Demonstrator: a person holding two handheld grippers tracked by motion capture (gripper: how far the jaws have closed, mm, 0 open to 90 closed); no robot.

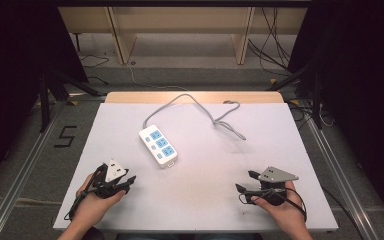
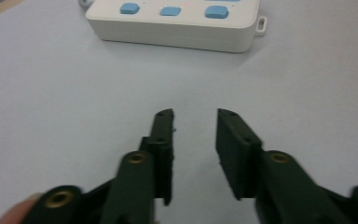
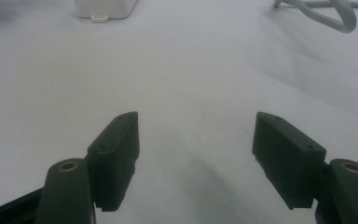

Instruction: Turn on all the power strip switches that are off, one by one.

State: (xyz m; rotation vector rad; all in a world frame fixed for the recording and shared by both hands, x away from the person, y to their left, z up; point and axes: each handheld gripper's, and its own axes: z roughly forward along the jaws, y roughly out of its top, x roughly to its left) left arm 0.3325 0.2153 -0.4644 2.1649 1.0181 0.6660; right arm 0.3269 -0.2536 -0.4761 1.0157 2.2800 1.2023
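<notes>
power strip: white [image 1: 158, 145], being seen lying flat near the middle of the table, slightly left and far of centre, long axis running diagonally. Nothing is touching it.
strip detail: rectangular plastic body with rounded corners, three blue socket faces on top, a small tab at its near end [image 2: 261, 23].
cord: grey, round-section cable [image 1: 206, 109], being seen leaving the strip's far end, arcing toward the far edge, then looping back to the right in a loose twist. A bend of it is being picked up at the top right of the right gripper view [image 3: 335, 16].
table: covered in a matte pale grey sheet [image 1: 205, 200], smooth and plain; a wood edge is being shown along the far side.
left gripper: [image 1: 127, 180] being held at the near left corner, jaws parted by a narrow gap, nothing between them. It is being pointed at the strip, with bare sheet between.
right gripper: [image 1: 244, 182] being held at the near right, jaws spread wide, nothing held. Well apart from strip and cord.
jaw build: black, blocky flat pads, brass-coloured fasteners at the pivots.
obstructions: the path between either gripper and the strip is being left open.
surroundings: grey floor with a "5" marking [image 1: 66, 136] at left, wooden frame legs and loose cables at the far side.
</notes>
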